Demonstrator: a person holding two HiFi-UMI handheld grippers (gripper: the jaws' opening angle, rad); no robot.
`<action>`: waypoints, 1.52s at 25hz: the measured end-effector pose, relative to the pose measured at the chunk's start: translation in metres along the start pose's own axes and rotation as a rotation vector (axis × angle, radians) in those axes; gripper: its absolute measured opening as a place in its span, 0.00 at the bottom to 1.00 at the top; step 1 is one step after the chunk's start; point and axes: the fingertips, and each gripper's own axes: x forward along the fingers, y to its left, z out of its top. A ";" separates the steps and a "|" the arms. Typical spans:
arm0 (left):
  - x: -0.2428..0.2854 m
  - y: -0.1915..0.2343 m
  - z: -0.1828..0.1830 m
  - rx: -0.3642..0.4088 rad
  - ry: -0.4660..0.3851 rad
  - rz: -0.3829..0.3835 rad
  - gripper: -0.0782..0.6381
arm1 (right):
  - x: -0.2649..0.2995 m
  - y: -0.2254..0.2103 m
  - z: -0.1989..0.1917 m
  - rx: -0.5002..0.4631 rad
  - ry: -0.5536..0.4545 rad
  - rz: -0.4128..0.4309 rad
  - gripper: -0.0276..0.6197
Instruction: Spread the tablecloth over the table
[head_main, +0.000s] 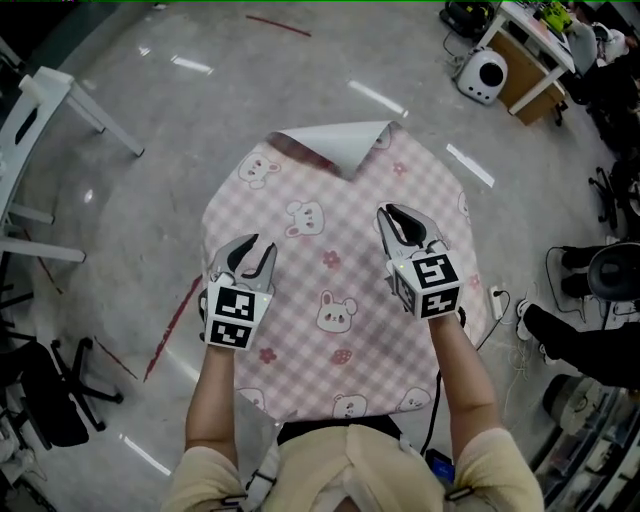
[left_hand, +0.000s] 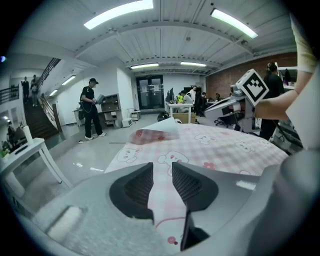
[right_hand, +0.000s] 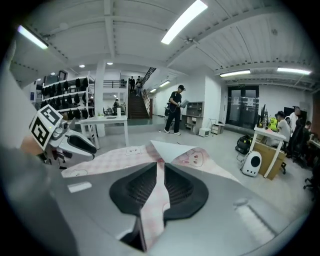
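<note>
Currently: grey floor (head_main: 140, 210) fills the head view. Pink check tablecloth (head_main: 340, 270) w/ bear print lies over the surface at frame centre, hanging past every edge. Far corner (head_main: 335, 145) at upper centre is flipped back, white underside up. Right gripper (head_main: 392, 210), centre-right of the cloth: jaws nearly together, pinching a raised ridge of tablecloth. Left gripper (head_main: 260, 243), lower left of the cloth: jaws apart, a strip of cloth btwn them, no clear pinch.
</note>
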 end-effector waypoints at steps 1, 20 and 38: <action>-0.005 -0.003 -0.001 -0.019 -0.010 0.002 0.27 | -0.011 0.004 -0.003 0.009 -0.012 -0.006 0.12; -0.147 -0.082 0.020 -0.119 -0.134 0.118 0.11 | -0.253 -0.011 -0.074 0.140 -0.061 -0.235 0.05; -0.242 -0.150 0.013 -0.041 -0.143 0.081 0.11 | -0.374 0.039 -0.100 0.173 -0.036 -0.266 0.05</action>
